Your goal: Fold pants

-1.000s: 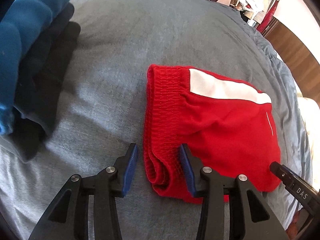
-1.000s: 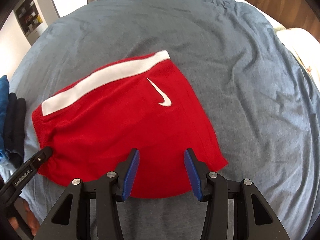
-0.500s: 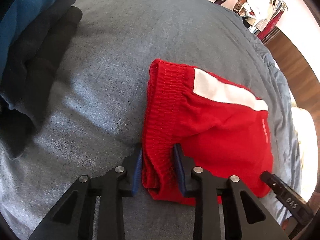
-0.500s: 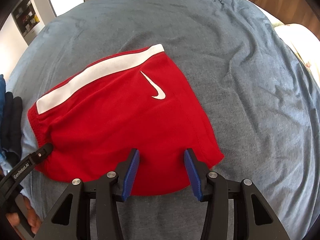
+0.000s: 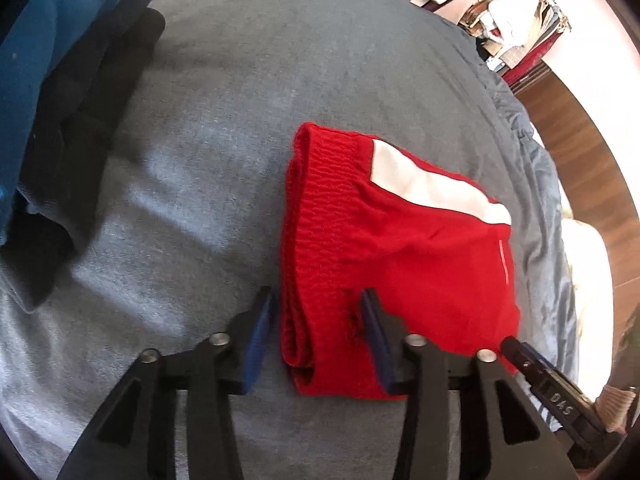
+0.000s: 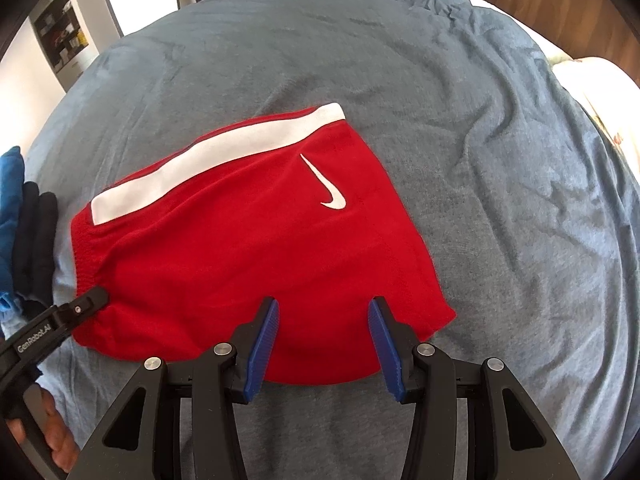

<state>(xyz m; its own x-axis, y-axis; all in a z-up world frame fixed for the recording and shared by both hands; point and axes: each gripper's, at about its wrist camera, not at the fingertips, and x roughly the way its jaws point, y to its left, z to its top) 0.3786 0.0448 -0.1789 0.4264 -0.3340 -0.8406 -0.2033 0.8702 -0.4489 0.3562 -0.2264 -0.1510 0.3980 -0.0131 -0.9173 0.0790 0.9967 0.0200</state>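
Red shorts with a white side stripe and a white swoosh lie folded on the grey-blue bed cover. In the left wrist view the shorts show their elastic waistband end toward me. My left gripper is open, its blue pads on either side of the waistband's near corner. My right gripper is open over the shorts' near hem edge. The left gripper's tip also shows in the right wrist view at the waistband.
A pile of blue and black clothes lies at the left on the bed. The bed cover's edge and a wooden floor are at the right. A cream pillow sits at the far right.
My left gripper narrowed around the waistband half a second ago and has now opened wide again. The right gripper stayed open and moved slightly forward over the hem.
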